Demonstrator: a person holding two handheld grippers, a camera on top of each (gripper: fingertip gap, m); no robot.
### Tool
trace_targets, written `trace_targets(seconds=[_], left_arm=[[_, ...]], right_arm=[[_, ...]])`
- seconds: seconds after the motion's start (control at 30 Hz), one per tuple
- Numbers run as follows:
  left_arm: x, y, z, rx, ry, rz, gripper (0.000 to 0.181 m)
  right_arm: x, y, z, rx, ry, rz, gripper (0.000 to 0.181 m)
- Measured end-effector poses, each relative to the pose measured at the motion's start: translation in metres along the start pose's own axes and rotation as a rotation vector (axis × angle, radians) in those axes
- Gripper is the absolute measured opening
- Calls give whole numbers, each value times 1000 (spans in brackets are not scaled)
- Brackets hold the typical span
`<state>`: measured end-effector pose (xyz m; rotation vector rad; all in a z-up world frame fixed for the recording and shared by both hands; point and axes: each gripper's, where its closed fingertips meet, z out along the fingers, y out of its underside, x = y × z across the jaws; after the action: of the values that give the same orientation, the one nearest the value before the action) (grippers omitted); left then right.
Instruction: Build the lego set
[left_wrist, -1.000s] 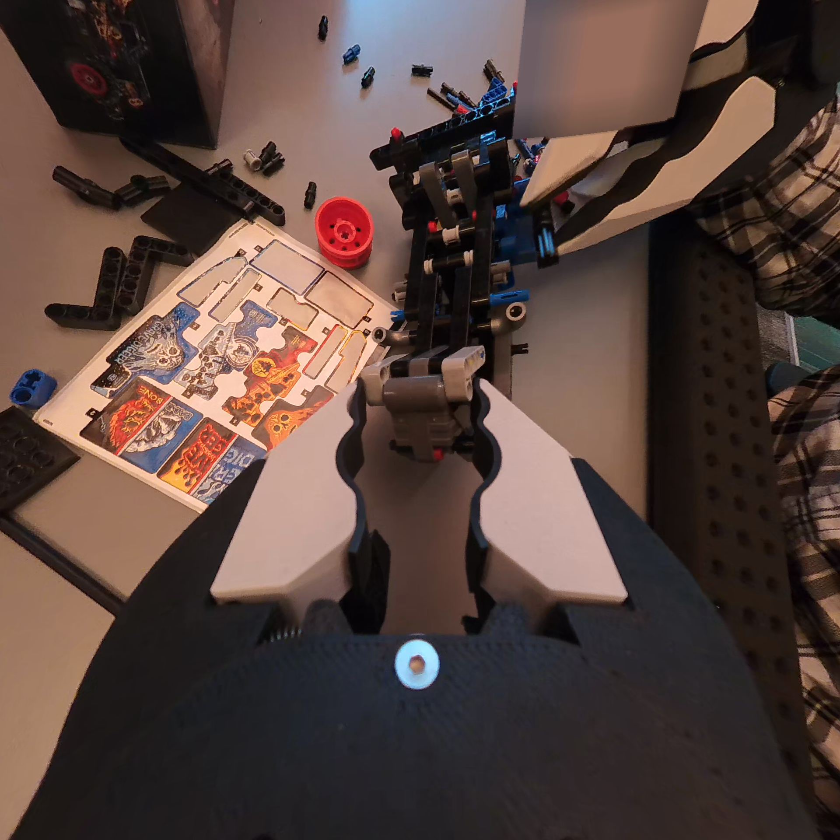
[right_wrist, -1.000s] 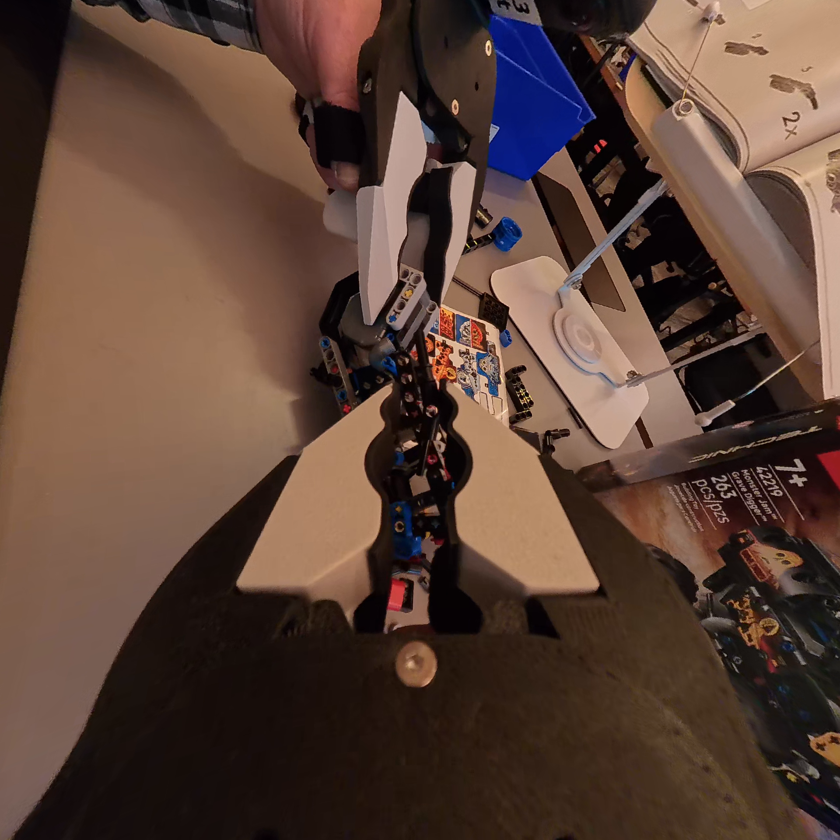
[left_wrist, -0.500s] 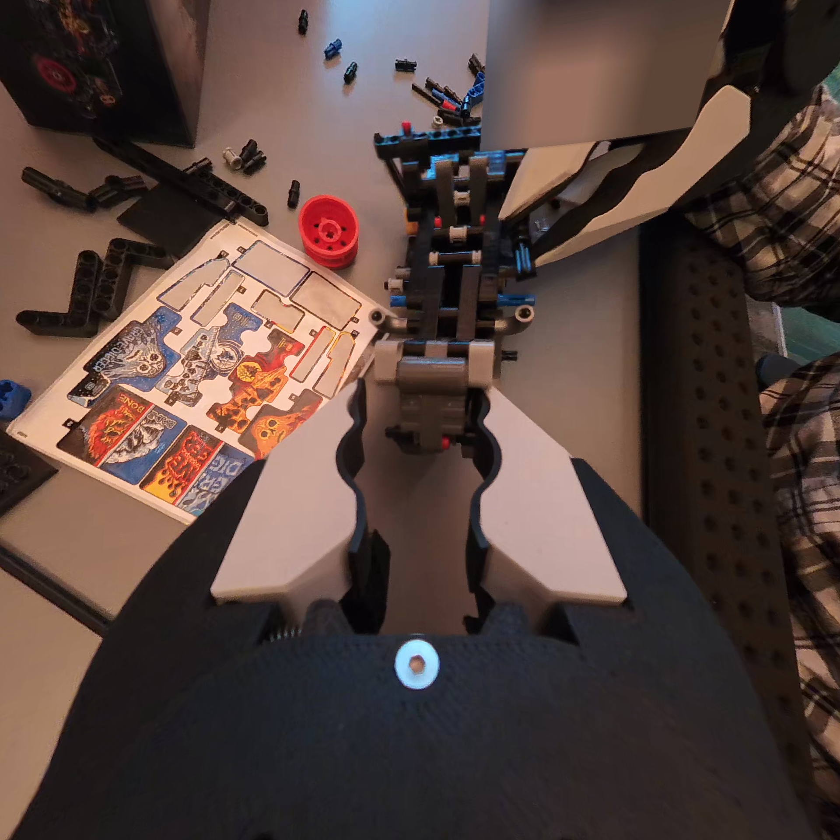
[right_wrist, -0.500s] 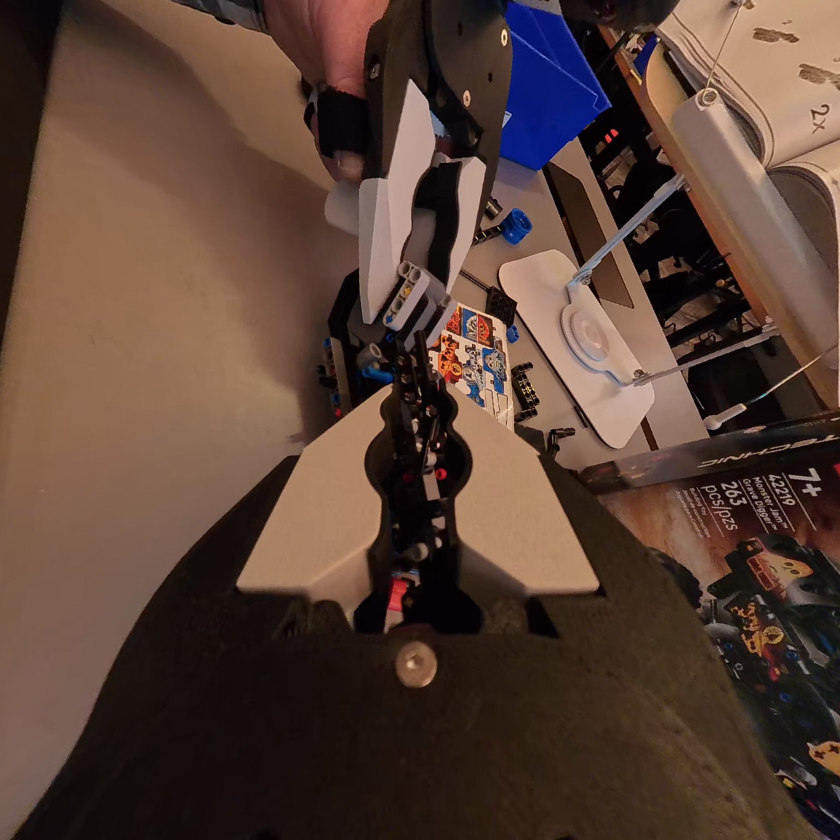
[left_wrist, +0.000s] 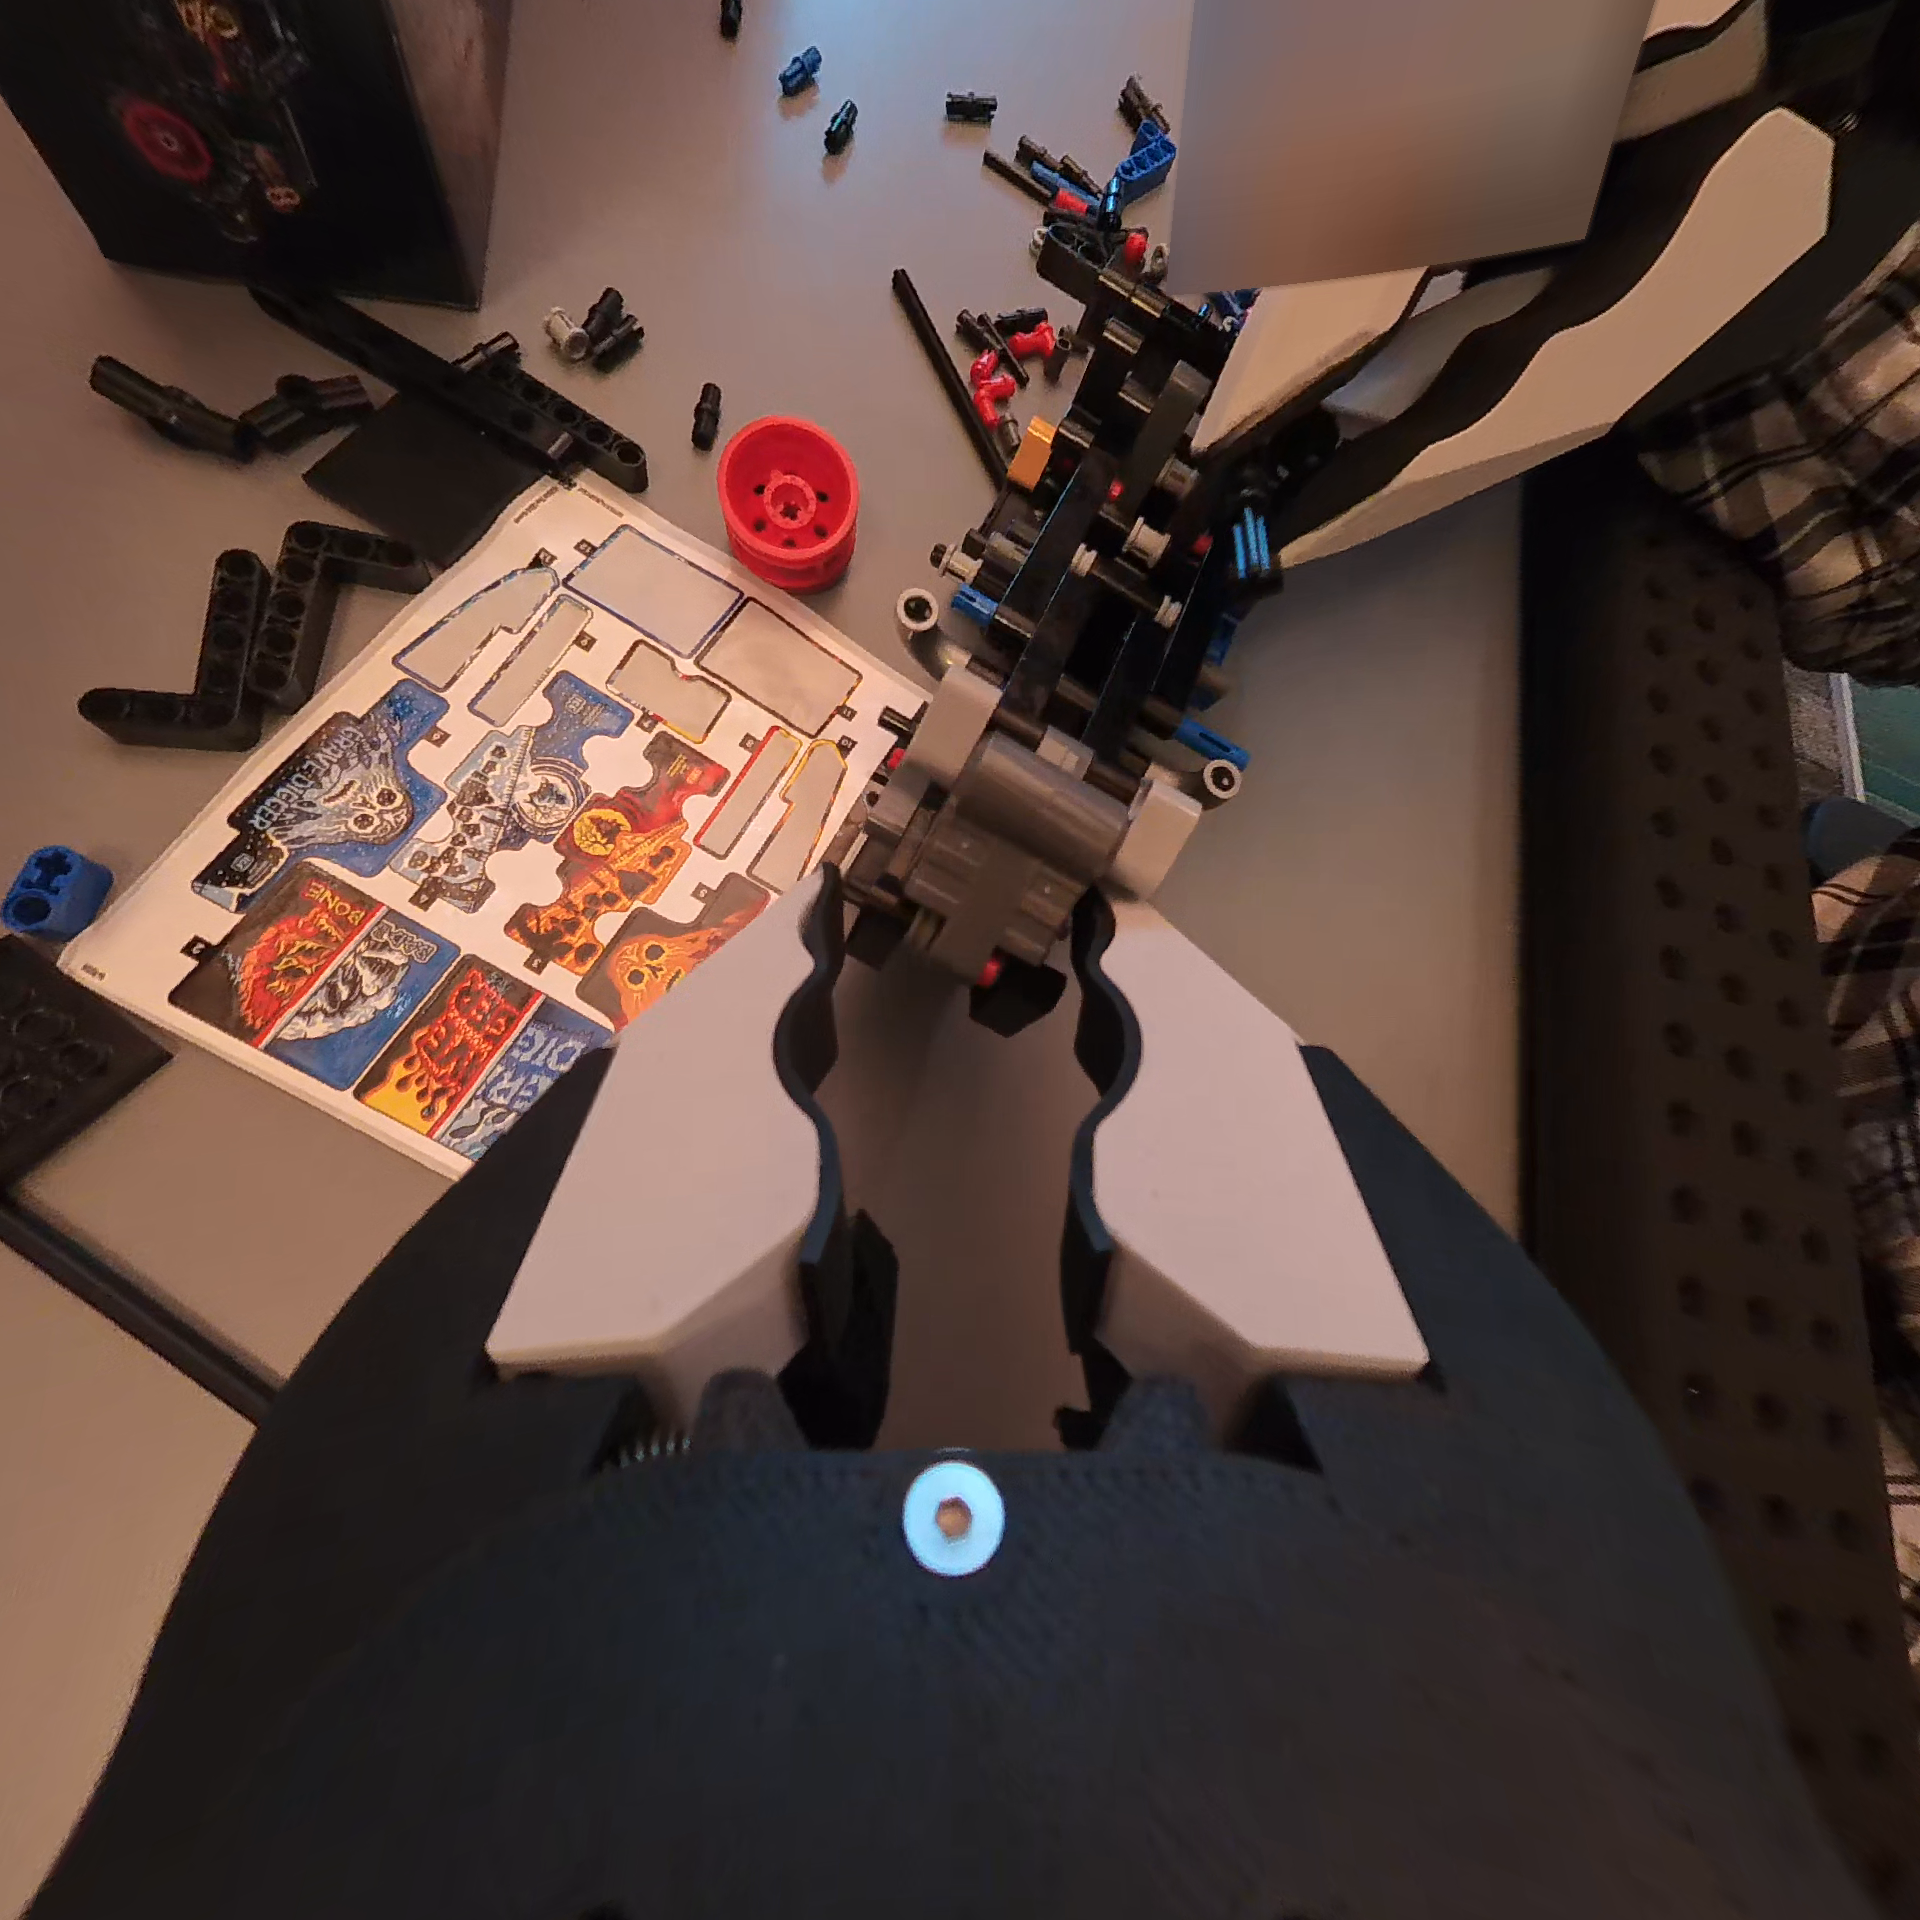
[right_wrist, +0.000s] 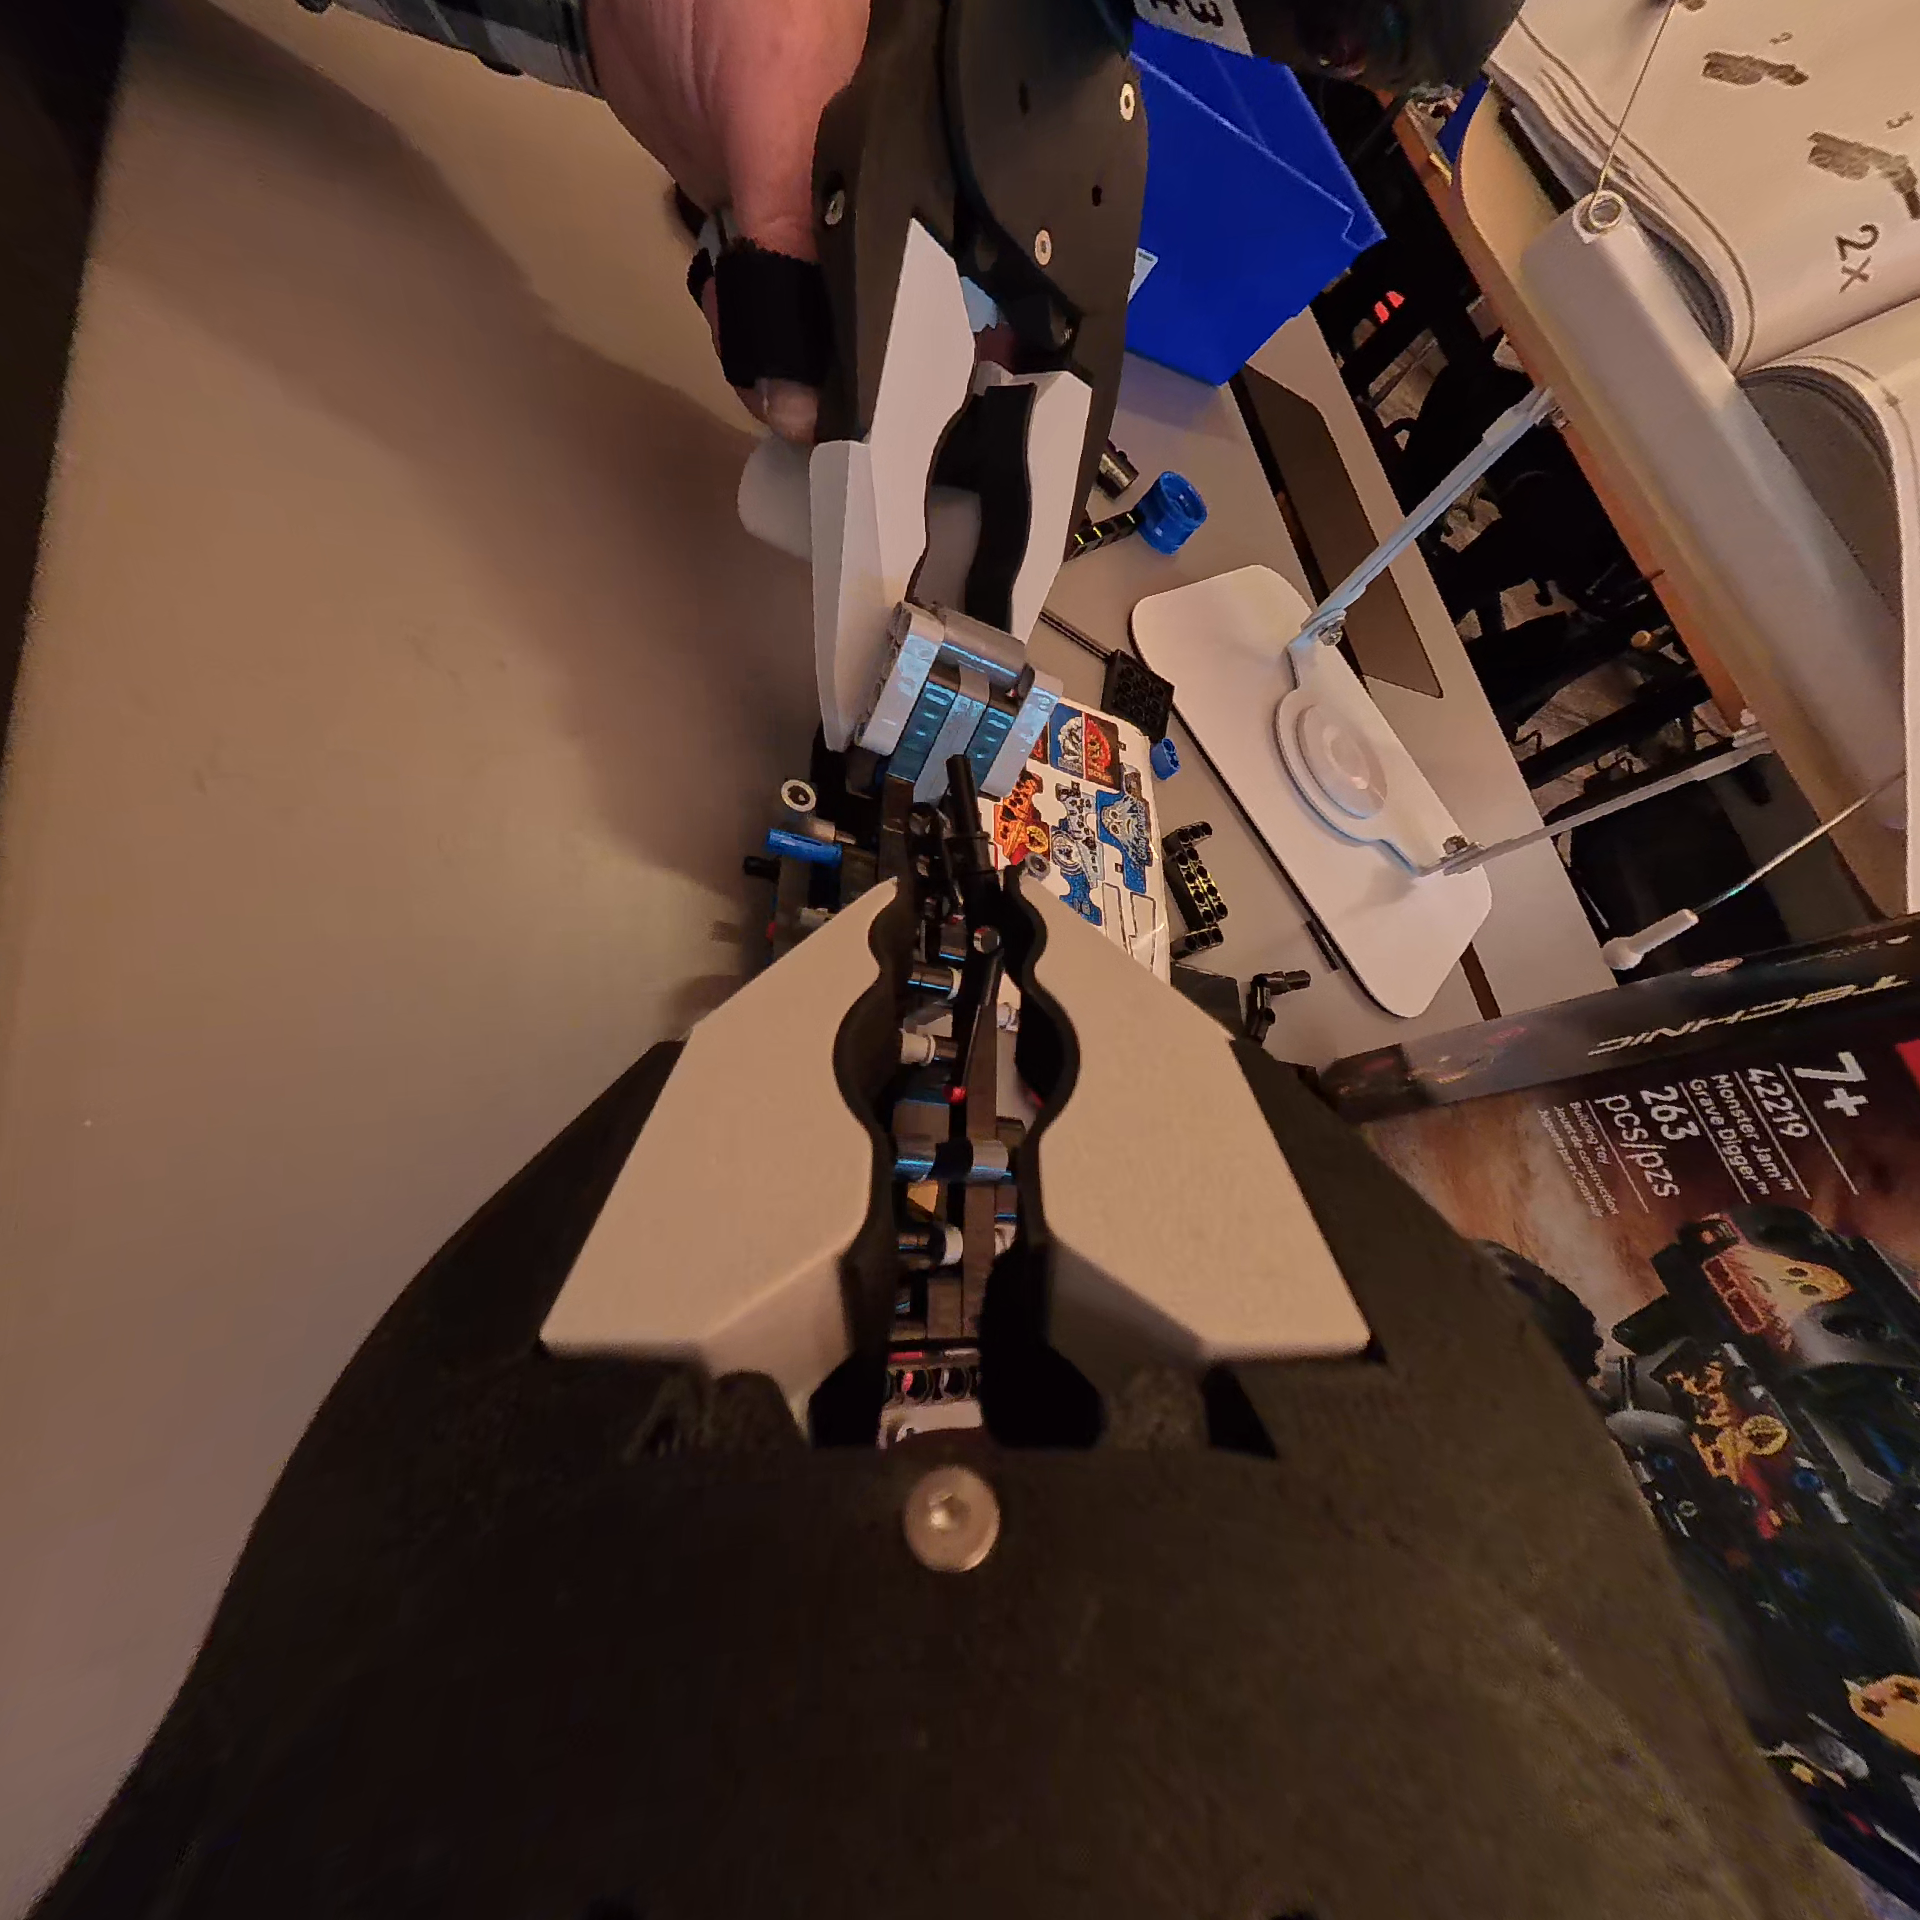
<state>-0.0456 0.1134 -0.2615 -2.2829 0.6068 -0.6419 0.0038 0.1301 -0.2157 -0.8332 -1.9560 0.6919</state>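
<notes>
Clamping the lego frame (left_wrist: 1081, 623): left gripper (left_wrist: 956, 914) one end, right gripper (right_wrist: 951, 914) the other.

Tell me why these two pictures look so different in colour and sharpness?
Left wrist view: cooler, even light, crisp sticker sheet and red wheel, edges bent by the wide lens. Right wrist view: dim orange cast, table shadowed, grey block slightly blurred.

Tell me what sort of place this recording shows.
Probably an office or lab workbench: a plain grey tabletop strewn with loose black plastic beams, a black perforated mounting board along one edge, and a blue plastic storage bin behind.
</notes>
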Motion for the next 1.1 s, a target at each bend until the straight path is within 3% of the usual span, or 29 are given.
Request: trace_targets(seconds=[0.3, 0.5, 0.63, 0.83, 1.1], left_arm=[[10, 11, -6, -89, -16, 32, 41], [3, -5, -16, -48, -200, 345, 49], [10, -7, -10, -59, -239, 511, 41], [15, -7, -7, -37, -144, 344, 37], [13, 1, -13, 5, 79, -81, 34]], right_arm=[[2, -1, -4, 13, 3, 15, 14], [3, -1, -5, 17, 8, 19, 14], [2, 0, -4, 13, 5, 18, 14], [4, -1, -7, 18, 14, 17, 15], [3, -5, -10, 35, 4, 13, 14]])
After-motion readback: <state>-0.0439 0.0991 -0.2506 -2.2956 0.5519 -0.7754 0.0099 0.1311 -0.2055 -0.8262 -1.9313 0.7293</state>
